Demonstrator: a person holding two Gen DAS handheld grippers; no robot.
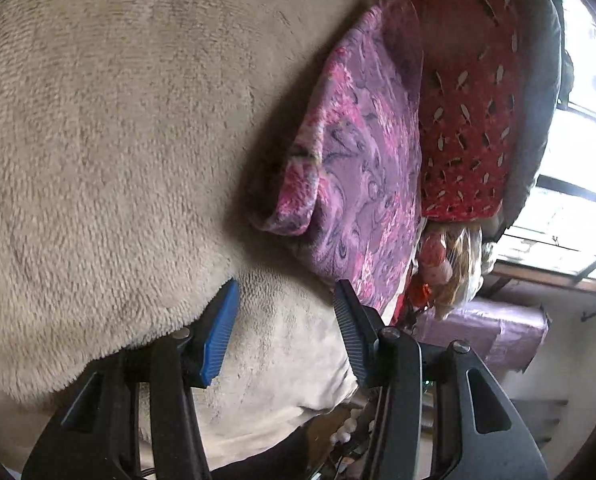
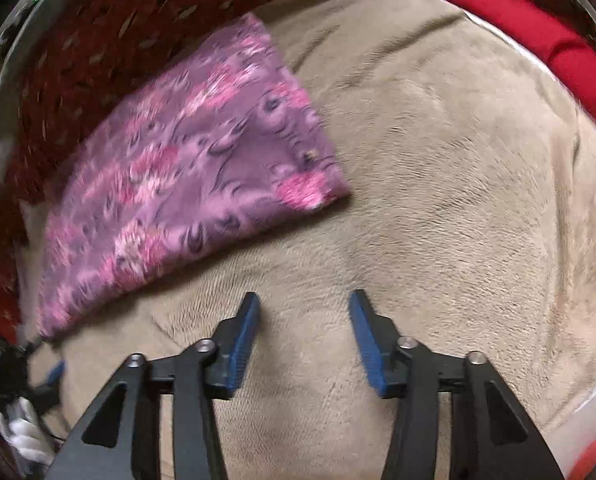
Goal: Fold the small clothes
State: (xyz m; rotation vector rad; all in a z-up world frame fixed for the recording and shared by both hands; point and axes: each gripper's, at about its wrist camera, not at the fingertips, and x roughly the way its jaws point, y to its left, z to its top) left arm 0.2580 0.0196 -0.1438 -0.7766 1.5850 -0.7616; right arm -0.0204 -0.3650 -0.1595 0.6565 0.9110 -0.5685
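Evidently the purple-and-pink patterned cloth (image 2: 193, 168) has been laid as a flat folded piece on the beige plush blanket (image 2: 438, 184), its far edge against a red spotted fabric (image 2: 77, 52), presumably to keep it clear of the working area. Both tools are released and grasp nothing: the right tool (image 2: 304, 336) hovers over bare blanket near the cloth's nearer edge, and the left tool (image 1: 285, 328) hangs with its fingers spread beside it. The left view alone shows the cloth's (image 1: 362, 168) thick rolled fold, a clear plastic bag (image 1: 454, 268) and a window (image 1: 578, 160); only the right view shows a bright red item (image 2: 546, 40) beyond the blanket.
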